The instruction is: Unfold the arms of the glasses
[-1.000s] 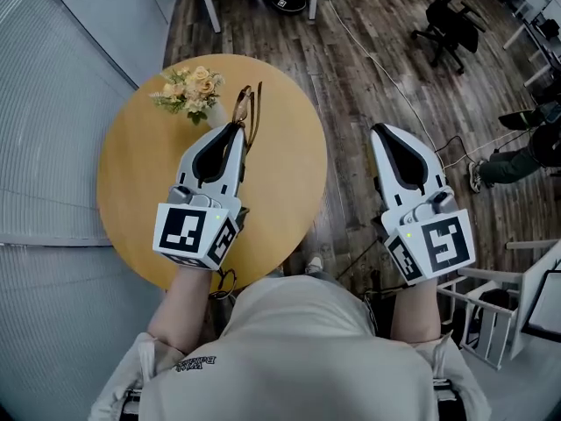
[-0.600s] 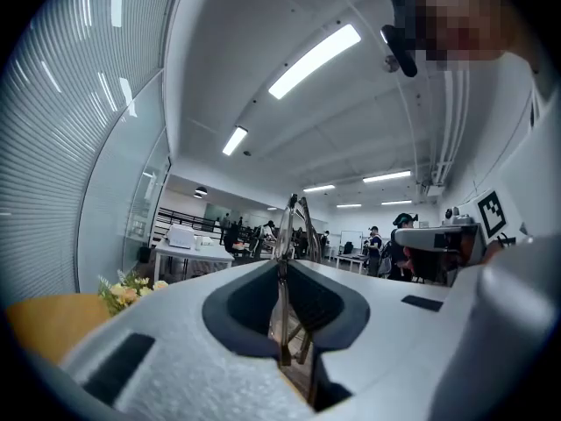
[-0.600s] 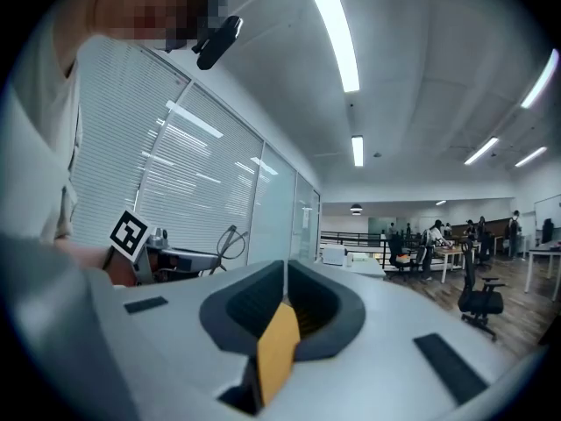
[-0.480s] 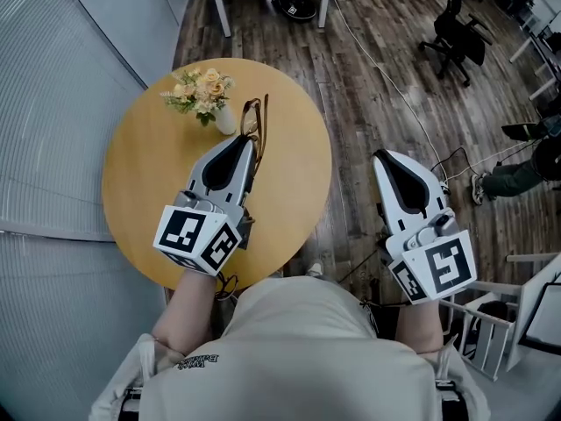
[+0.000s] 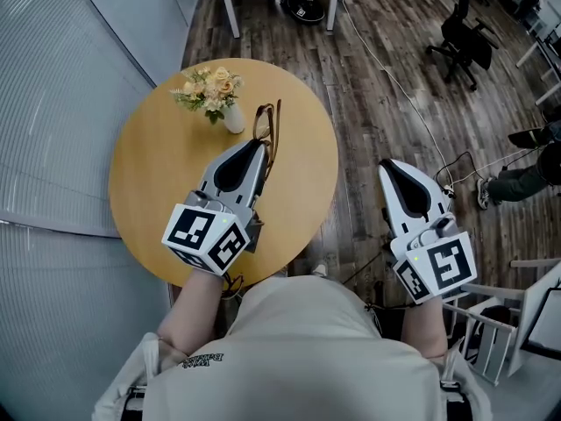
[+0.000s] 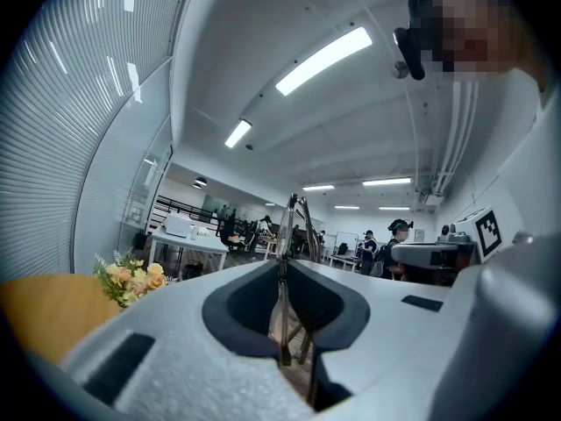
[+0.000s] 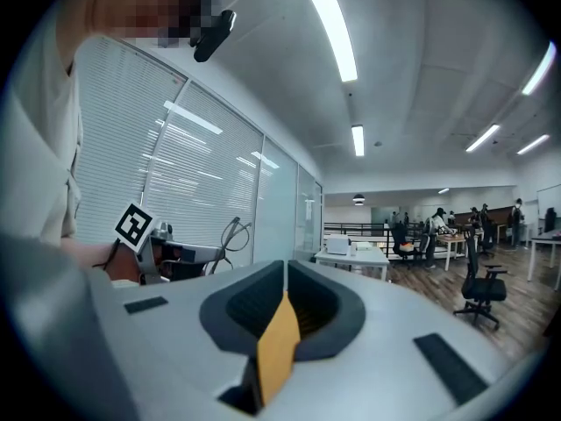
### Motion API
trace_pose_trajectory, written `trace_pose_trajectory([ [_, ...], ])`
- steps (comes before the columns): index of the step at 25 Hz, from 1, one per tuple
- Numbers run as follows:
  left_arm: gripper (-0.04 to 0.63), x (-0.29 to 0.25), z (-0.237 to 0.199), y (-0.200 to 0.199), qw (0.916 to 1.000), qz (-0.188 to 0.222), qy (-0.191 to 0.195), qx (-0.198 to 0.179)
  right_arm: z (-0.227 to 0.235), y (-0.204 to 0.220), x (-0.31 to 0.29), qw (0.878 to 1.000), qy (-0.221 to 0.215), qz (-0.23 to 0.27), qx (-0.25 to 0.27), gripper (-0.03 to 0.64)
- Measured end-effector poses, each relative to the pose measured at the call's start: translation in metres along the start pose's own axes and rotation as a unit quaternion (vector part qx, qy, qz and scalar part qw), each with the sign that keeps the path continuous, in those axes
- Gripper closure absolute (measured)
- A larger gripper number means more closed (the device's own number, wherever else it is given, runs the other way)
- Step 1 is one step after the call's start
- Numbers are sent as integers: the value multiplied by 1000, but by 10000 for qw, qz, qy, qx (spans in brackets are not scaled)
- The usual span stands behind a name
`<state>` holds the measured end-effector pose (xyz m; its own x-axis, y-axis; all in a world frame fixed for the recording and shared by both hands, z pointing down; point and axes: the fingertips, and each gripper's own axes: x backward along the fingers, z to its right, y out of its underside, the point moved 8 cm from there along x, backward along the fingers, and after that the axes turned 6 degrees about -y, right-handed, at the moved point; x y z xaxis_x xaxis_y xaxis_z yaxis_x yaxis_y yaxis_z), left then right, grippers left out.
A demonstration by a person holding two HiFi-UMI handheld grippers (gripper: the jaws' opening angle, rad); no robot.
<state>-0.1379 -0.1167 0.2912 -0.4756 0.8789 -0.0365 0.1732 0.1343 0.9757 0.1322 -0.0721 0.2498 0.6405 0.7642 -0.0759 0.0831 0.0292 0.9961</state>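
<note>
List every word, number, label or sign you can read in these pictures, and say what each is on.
No legible text anywhere.
Print on the person's shirt: upside down and too small to read.
Left gripper and right gripper: square black-and-white marker patterns on their cubes, no letters or numbers.

An open-plan office: black swivel chairs [image 7: 480, 292], white desks [image 7: 351, 257], ceiling strip lights [image 7: 329, 20], slatted blinds [image 7: 175, 174], wood-plank floor [image 5: 377, 77].

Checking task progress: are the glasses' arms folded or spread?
Folded, it seems: head view shows the glasses held by the left gripper, arms lying flat along the frame.
</note>
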Motion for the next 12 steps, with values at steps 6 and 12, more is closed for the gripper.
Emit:
trace_pose_trajectory([
  [6,551,3,7,3,9999,-95,39,-24,9,-17,-12,9990,-150,347,-248,583],
  [12,551,5,13,7,9999,-123,106,-42,0,-46,-43,9956,-688,623,-92,575],
])
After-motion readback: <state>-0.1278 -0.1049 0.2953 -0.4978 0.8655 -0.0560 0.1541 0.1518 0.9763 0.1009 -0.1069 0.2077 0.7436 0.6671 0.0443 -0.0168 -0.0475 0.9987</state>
